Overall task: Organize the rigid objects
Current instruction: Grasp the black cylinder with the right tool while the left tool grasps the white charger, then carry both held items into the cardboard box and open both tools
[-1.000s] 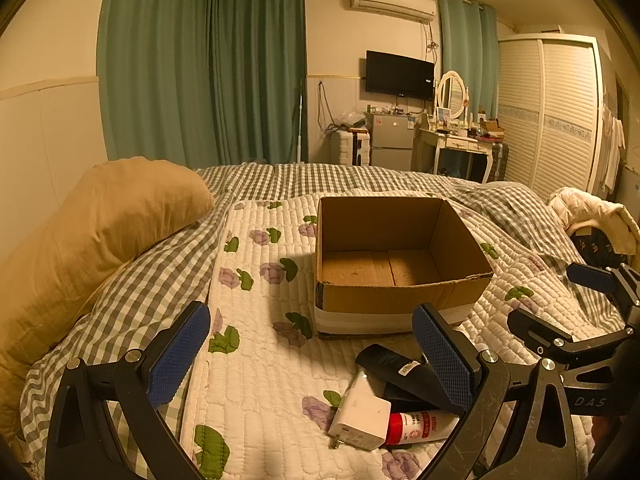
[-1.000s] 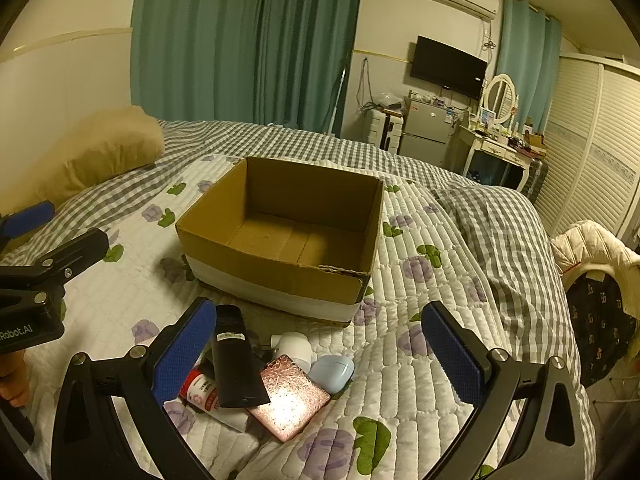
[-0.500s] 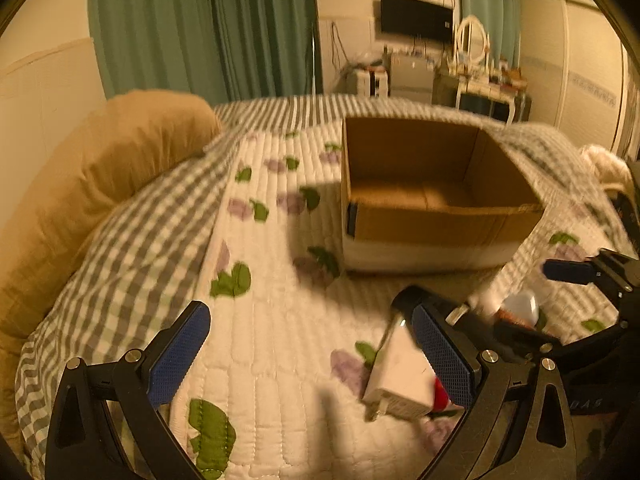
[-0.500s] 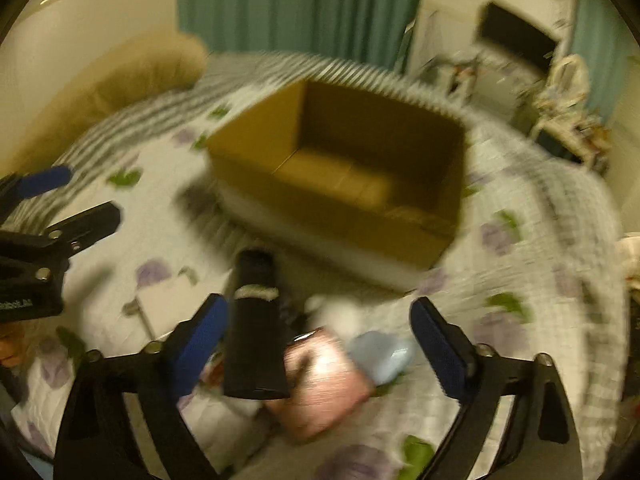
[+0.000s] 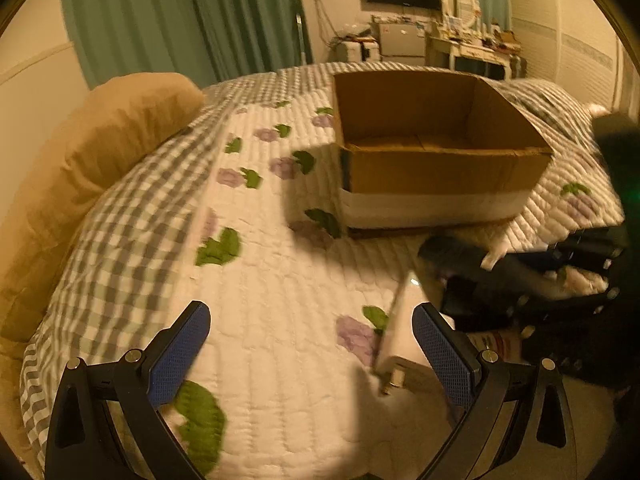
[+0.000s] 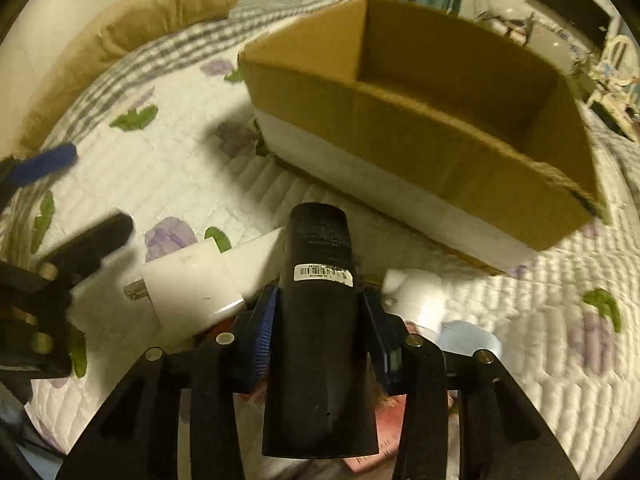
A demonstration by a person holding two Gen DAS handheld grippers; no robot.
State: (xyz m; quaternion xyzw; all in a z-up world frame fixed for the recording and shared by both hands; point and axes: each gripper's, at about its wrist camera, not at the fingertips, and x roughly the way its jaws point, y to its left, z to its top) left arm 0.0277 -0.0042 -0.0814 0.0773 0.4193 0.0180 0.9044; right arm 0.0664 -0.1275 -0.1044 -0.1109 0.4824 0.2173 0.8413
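A black tube (image 6: 320, 236) with a barcode label lies on the flowered quilt in front of an open cardboard box (image 6: 400, 136). My right gripper (image 6: 319, 296) straddles the tube, its jaws closing, and both blue pads touch the tube's sides. A white charger plug (image 6: 192, 284) lies just left of the tube. My left gripper (image 5: 310, 340) hangs open over bare quilt, with the charger (image 5: 400, 332) just inside its right finger. The box (image 5: 436, 172) stands beyond it with nothing visible inside. In the left wrist view the right gripper is a dark blur at right.
A pink compact (image 6: 380, 428), a white bottle (image 6: 416, 300) and a pale blue item (image 6: 468, 340) lie under and right of the right gripper. A tan pillow (image 5: 100, 152) lies along the bed's left side. A red-and-white tube (image 5: 496, 344) lies by the charger.
Both grippers have sunk toward the bed and tipped downward. The right jaws went from wide open to closed in on the black tube. The left jaws stayed open.
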